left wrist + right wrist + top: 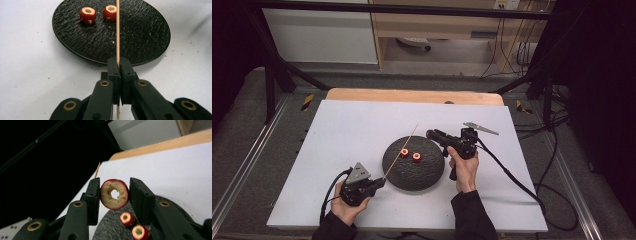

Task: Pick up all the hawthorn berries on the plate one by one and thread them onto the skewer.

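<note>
The left gripper (pixel 118 65) is clamping a skewer (pixel 117 30) pointing toward one o'clock over the plate (pixel 140 32) bearing two fruit pieces (pixel 88 15); the right gripper (pixel 114 195), half-open, is pinching a cored slice (pixel 114 194).

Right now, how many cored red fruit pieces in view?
3. Two lie side by side on the black plate: left piece, right piece. The third piece is clamped in the right gripper above the plate. None seem hidden.

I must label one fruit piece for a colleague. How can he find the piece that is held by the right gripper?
Start at the round black plate. At its right edge, the right gripper grips a red cored fruit piece in the air. The other two pieces lie on the plate.
</note>
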Tool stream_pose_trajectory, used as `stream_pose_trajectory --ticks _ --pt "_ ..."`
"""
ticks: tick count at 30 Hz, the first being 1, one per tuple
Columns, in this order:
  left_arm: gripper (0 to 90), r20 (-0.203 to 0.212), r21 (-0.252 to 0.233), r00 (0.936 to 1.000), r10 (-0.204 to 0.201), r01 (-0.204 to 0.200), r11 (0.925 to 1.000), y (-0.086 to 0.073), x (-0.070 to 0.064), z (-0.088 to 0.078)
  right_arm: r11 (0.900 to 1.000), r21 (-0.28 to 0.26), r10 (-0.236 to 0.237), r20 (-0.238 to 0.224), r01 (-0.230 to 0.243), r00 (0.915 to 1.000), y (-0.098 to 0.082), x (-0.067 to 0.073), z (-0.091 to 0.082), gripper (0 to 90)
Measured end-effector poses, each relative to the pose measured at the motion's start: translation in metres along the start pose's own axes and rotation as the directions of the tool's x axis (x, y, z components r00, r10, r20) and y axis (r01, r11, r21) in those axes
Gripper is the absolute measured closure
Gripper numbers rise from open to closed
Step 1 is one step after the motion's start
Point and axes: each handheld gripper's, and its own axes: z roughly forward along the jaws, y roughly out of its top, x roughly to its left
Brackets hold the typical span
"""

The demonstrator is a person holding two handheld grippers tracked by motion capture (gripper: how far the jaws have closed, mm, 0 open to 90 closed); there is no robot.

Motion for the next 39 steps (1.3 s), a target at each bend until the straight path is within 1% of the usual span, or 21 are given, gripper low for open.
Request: stream_pose_trajectory --ticks 2,6,7,8,11,13,14,15,16,17,18,21,24,26,29,32,35,39 --pt "88.5 0.001 -0.005 1.0 -0.005 0.005 1.0 0.0 -0.001 0.0 0.999 -0.043 0.012 -0.009 -0.013 0.9999 -0.001 0.0 0.001 62.2" --pt "88.4 0.002 -0.01 1.0 -0.008 0.008 0.9999 0.0 -0.002 0.0 0.994 -0.103 0.034 -0.015 -0.036 0.9993 -0.002 0.001 0.004 62.2" --pt "88.4 0.002 -0.012 1.0 -0.009 0.009 0.9999 0.0 -0.003 0.0 0.993 -0.114 0.036 -0.013 -0.038 0.9992 -0.002 0.001 0.005 62.2" --pt "88.5 0.002 -0.014 0.9999 -0.01 0.01 0.9999 0.0 -0.003 0.0 0.991 -0.121 0.052 -0.018 -0.054 0.9985 -0.003 0.001 0.006 62.2" --pt "88.5 0.004 -0.016 0.9999 -0.014 0.014 0.9998 -0.001 -0.004 0.0 0.986 -0.153 0.06 -0.018 -0.062 0.998 -0.005 0.001 0.009 62.3" --pt "88.5 0.004 -0.017 0.9999 -0.014 0.014 0.9997 -0.001 -0.004 0.0 0.982 -0.176 0.065 -0.012 -0.066 0.9978 -0.007 0.001 0.011 62.2" --pt "88.5 0.005 -0.02 0.9999 -0.014 0.014 0.9997 -0.001 -0.004 0.0 0.979 -0.19 0.072 -0.018 -0.074 0.9973 -0.008 0.0 0.013 62.3" --pt "88.4 0.005 -0.022 0.9999 -0.014 0.015 0.9997 -0.001 -0.005 0.0 0.977 -0.201 0.07 -0.019 -0.072 0.9974 -0.009 0.0 0.014 62.3" --pt "88.5 0.005 -0.022 0.9999 -0.014 0.014 0.9997 -0.001 -0.005 0.0 0.976 -0.205 0.072 -0.022 -0.075 0.9972 -0.009 -0.001 0.014 62.3" --pt "88.4 0.005 -0.023 0.9999 -0.012 0.013 0.9997 -0.001 -0.005 0.0 0.973 -0.214 0.084 -0.03 -0.088 0.996 -0.009 -0.001 0.015 62.3" --pt "88.4 0.006 -0.022 0.9999 -0.012 0.013 0.9997 -0.001 -0.005 0.0 0.97 -0.228 0.081 -0.029 -0.086 0.9963 -0.009 -0.001 0.015 62.3" --pt "88.5 0.009 -0.022 0.9999 -0.013 0.014 0.9997 -0.001 -0.006 0.001 0.962 -0.251 0.096 -0.045 -0.105 0.9943 -0.008 -0.001 0.016 62.4" --pt "88.5 0.012 -0.022 0.9998 -0.014 0.014 0.9997 -0.001 -0.007 0.002 0.96 -0.262 0.095 -0.048 -0.104 0.9943 -0.007 -0.002 0.017 62.4" --pt "88.4 0.015 -0.02 0.9998 -0.013 0.014 0.9997 -0.001 -0.008 0.002 0.957 -0.265 0.104 -0.06 -0.116 0.9928 -0.007 -0.003 0.019 62.4" --pt "88.4 0.028 -0.019 0.9995 -0.013 0.014 0.9997 -0.001 -0.009 0.003 0.957 -0.264 0.105 -0.07 -0.12 0.992 -0.007 -0.004 0.022 62.4" --pt "88.4 0.031 -0.016 0.9994 -0.014 0.015 0.9998 -0.002 -0.01 0.004 0.958 -0.266 0.093 -0.073 -0.109 0.993 -0.007 -0.004 0.026 62.5" --pt "88.5 0.033 -0.016 0.9993 -0.02 0.021 0.9997 -0.002 -0.01 0.004 0.956 -0.275 0.084 -0.081 -0.103 0.9932 -0.007 -0.002 0.029 62.4" --pt "88.4 0.035 -0.018 0.9991 -0.023 0.024 0.9996 -0.002 -0.01 0.004 0.95 -0.295 0.08 -0.089 -0.103 0.9928 -0.006 0.001 0.032 62.4"
